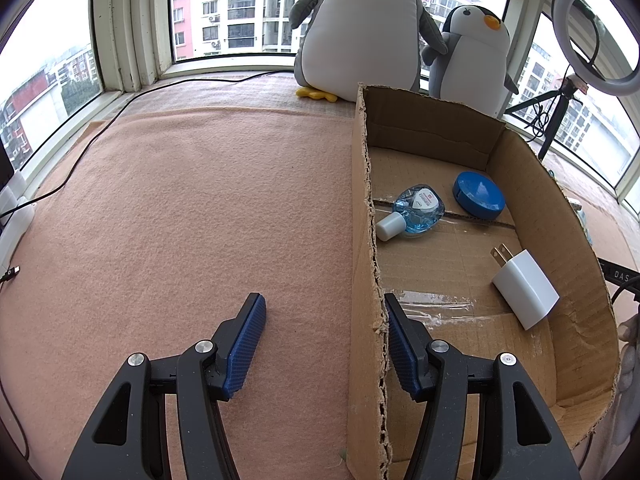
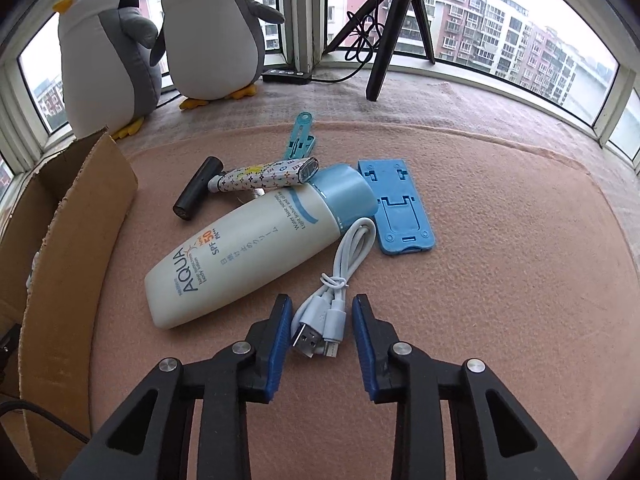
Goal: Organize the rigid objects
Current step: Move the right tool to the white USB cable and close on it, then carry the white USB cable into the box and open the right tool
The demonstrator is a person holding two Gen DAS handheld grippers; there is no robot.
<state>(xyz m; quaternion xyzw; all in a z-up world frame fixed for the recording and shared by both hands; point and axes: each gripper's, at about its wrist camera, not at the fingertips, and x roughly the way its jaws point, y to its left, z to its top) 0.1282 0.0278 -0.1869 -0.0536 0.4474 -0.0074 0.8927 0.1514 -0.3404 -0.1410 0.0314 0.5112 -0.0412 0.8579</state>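
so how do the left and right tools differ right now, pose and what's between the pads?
The left tool straddles the cardboard box wall, one pad outside over the pink cloth, one inside; the right tool sits over open cloth. The left brackets only the wall edge; the right brackets the plugs of the white USB cable. The left is spread wider than the right. Both are open, gripping nothing.

- On my left view, the box wall [image 1: 366, 240] stands between my spread jaws; open blanket [image 1: 192, 208] lies left.
- On my right view, the bundled cable [image 2: 336, 280] sits between the fingers, the lotion bottle [image 2: 248, 248] crowding the left, clear blanket right.
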